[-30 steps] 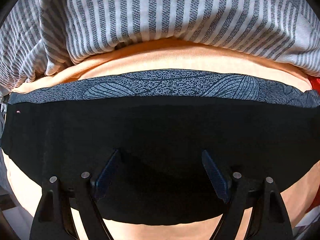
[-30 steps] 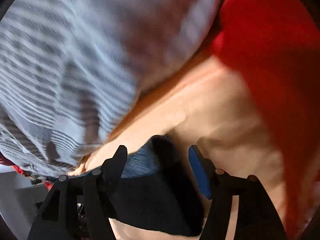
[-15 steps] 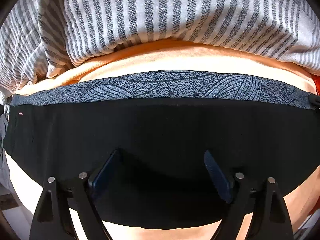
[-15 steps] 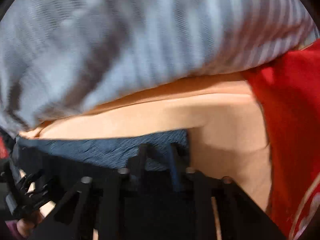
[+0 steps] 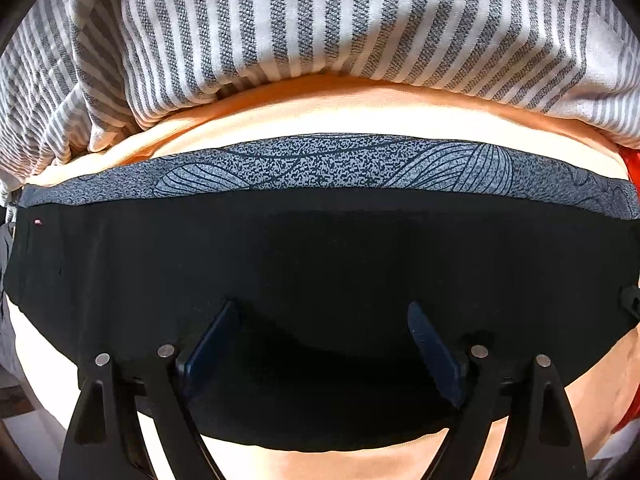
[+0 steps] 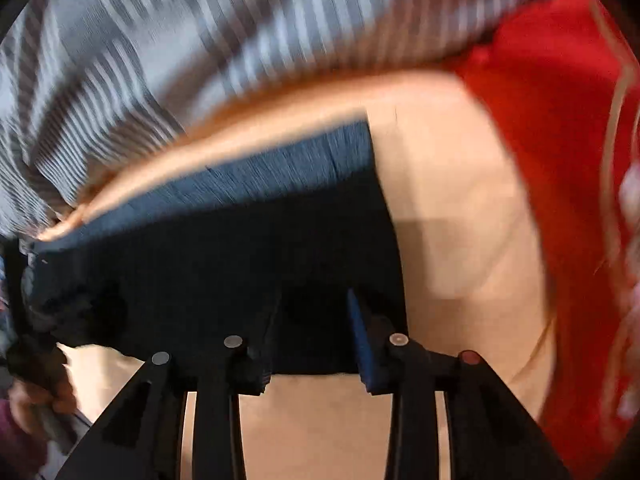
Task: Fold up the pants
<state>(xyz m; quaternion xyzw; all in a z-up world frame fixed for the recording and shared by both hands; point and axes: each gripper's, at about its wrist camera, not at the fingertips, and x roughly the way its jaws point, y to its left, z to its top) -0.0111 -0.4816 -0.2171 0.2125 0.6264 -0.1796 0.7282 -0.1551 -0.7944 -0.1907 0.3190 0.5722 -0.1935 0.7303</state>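
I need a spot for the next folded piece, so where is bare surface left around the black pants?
Bare peach surface lies between the black pants and the red cloth, and nearer the camera below the pants' edge. A thin strip separates the pants from the striped fabric. That far side is crowded.

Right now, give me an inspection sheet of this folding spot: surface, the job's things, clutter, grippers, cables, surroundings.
Surface: peach sheet, lightly creased.
Job's things: black pants lying flat in a folded band, grey patterned strip along the far edge.
Clutter: striped cloth bunched beyond the pants; red cloth on the right.
Grippers: left gripper over the pants, jaws wide, nothing held. Right gripper at the pants' right end, jaws just opening, fabric between them; grip unclear through blur.
Cables: nothing seen.
Surroundings: a hand at lower left in the right wrist view.
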